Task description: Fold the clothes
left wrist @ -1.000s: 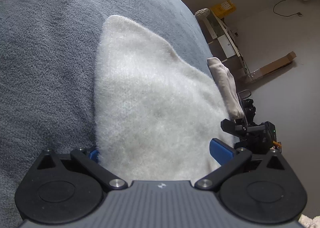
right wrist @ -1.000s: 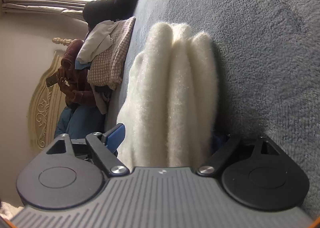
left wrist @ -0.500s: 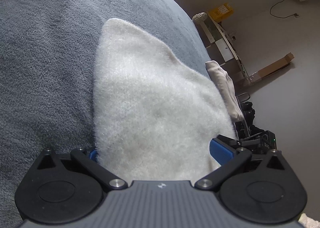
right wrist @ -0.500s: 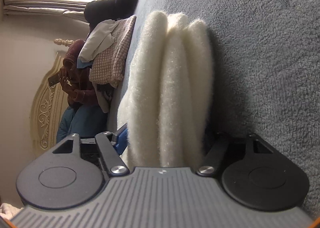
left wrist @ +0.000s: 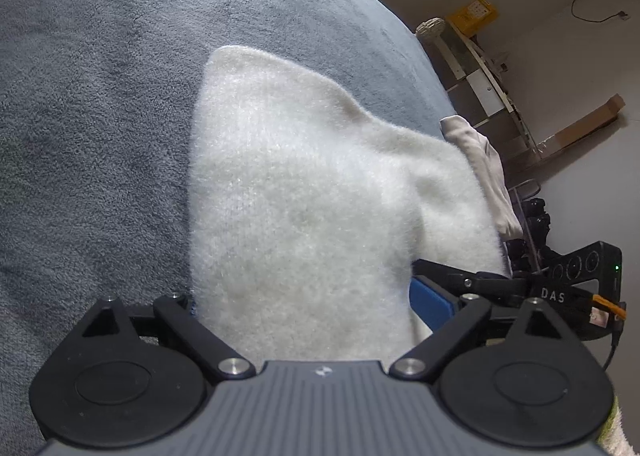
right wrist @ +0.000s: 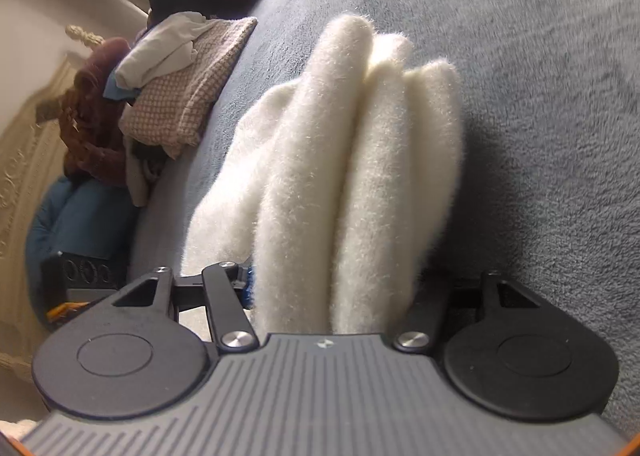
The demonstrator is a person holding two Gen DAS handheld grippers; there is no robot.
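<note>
A fluffy white garment (left wrist: 304, 184), folded into thick layers, lies on a grey-blue blanket (left wrist: 100, 116). My left gripper (left wrist: 312, 296) straddles one end of it. Its jaws are closing, and the blue pad (left wrist: 432, 302) touches the cloth's side. In the right wrist view the white garment (right wrist: 360, 160) shows as three rounded folds. My right gripper (right wrist: 340, 288) is closing on them, and the folds are squeezed between its jaws. That end sits a little off the blanket (right wrist: 540, 96), with a shadow under it.
A pile of clothes (right wrist: 180, 96) lies at the bed's far edge. A person in a maroon top (right wrist: 92, 128) sits beyond it. A beige cloth (left wrist: 484, 164) hangs over the bed's edge. Past it are a shelf (left wrist: 480, 68) and a cardboard box (left wrist: 580, 124) on the floor.
The right jaws have narrowed onto the folds, and that end has risen and tilted. The left blue pad has moved slightly inward against the cloth. The right gripper's body now shows closer in the left view.
</note>
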